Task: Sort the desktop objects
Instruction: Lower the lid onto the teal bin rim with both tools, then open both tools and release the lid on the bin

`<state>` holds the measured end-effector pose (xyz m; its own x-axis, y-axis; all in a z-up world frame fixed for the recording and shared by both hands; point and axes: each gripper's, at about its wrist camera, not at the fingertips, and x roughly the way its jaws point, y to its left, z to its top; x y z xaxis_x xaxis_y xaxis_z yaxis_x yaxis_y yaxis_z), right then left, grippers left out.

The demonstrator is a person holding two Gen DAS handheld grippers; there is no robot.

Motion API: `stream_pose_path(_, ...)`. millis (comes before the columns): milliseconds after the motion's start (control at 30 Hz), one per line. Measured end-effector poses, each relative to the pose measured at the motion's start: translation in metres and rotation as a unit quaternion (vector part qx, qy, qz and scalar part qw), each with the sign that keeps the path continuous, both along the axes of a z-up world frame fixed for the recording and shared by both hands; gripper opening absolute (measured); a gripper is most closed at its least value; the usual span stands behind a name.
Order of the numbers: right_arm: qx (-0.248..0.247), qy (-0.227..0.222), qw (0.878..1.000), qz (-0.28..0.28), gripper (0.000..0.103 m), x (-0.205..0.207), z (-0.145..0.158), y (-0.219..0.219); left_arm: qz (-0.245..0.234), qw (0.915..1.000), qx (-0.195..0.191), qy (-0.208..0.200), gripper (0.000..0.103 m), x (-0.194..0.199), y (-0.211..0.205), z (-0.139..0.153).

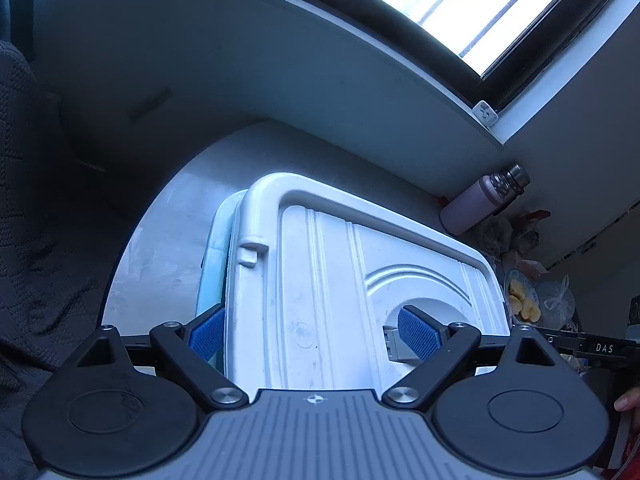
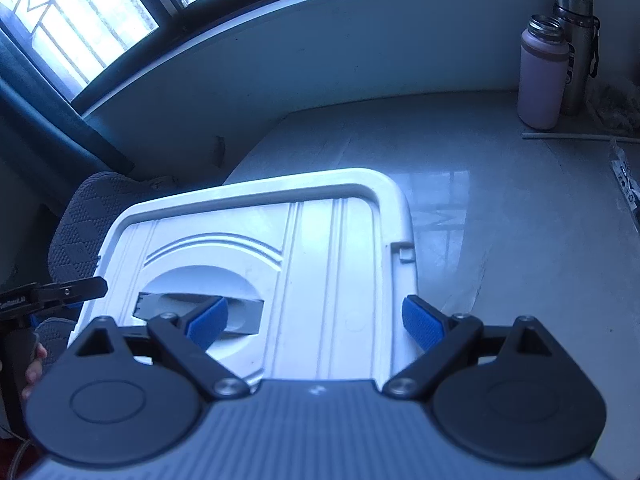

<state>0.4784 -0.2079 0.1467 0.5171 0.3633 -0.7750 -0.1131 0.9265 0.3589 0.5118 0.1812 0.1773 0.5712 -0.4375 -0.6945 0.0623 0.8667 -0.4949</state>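
A white lidded storage box (image 1: 360, 280) is positioned on the table (image 2: 500, 208) directly below both tools. The left tool (image 1: 312, 334) and right tool (image 2: 316, 322) are spread wide, nothing gripped. Box contents are concealed by the closed lid.

Storage box lid (image 1: 320, 280): white, ribbed lines & arc grooves; grey handle (image 2: 244, 312) in recess. Box body (image 1: 214, 252): pale blue-green.
My left gripper (image 1: 314, 330), my right gripper (image 2: 316, 320): blk arms, blue textured pads, grey ribbed body.
Table (image 2: 500, 208): pale grey, glossy.
Bottle (image 2: 542, 76): lilac w/ steel neck; flask (image 2: 576, 40) behind: steel, blk strap.
Chair fabric (image 2: 80, 216): dk grey, woven diamond pattern.
Fruit pcs (image 1: 522, 300): yellow.
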Motion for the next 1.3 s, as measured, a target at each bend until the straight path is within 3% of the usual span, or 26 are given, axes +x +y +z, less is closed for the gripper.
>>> stream_pose_path(100, -0.015, -0.01, 1.0, 0.006, 0.094, -0.004, -0.001, 0.006, 0.004, 1.0, -0.003, -0.002, 0.092, 0.0, 0.003, 0.004)
stream_pose_path(400, -0.027, -0.016, 0.999, 0.01, 0.094, -0.006, 0.002, 0.012, 0.004, 0.9964, 0.075, -0.04, 0.093, -0.003, -0.003, 0.035)
stream_pose_path(633, -0.027, -0.023, 0.999, 0.006, 0.094, -0.011, 0.008, 0.01, 0.015, 0.9938, 0.107, -0.026, 0.093, -0.004, 0.001, 0.037)
stream_pose_path(867, -0.05, -0.025, 0.998, -0.025, 0.094, -0.013, 0.012, -0.004, 0.039, 0.9802, 0.194, 0.01, 0.093, -0.008, 0.002, 0.029)
stream_pose_path(1067, -0.024, 0.013, 0.999, -0.042, 0.088, -0.011, -0.003, -0.016, 0.043, 0.9733, 0.224, 0.03, 0.095, -0.01, -0.001, 0.027)
stream_pose_path(1167, -0.016, 0.02, 0.999, -0.039, 0.074, -0.012, -0.004, -0.013, 0.037, 0.9706, 0.236, 0.029, 0.096, -0.01, -0.003, 0.03)
stream_pose_path(1300, -0.045, 0.019, 0.998, -0.032, 0.061, -0.014, -0.002, -0.003, 0.041, 0.9701, 0.237, 0.03, 0.096, -0.011, 0.003, 0.031)
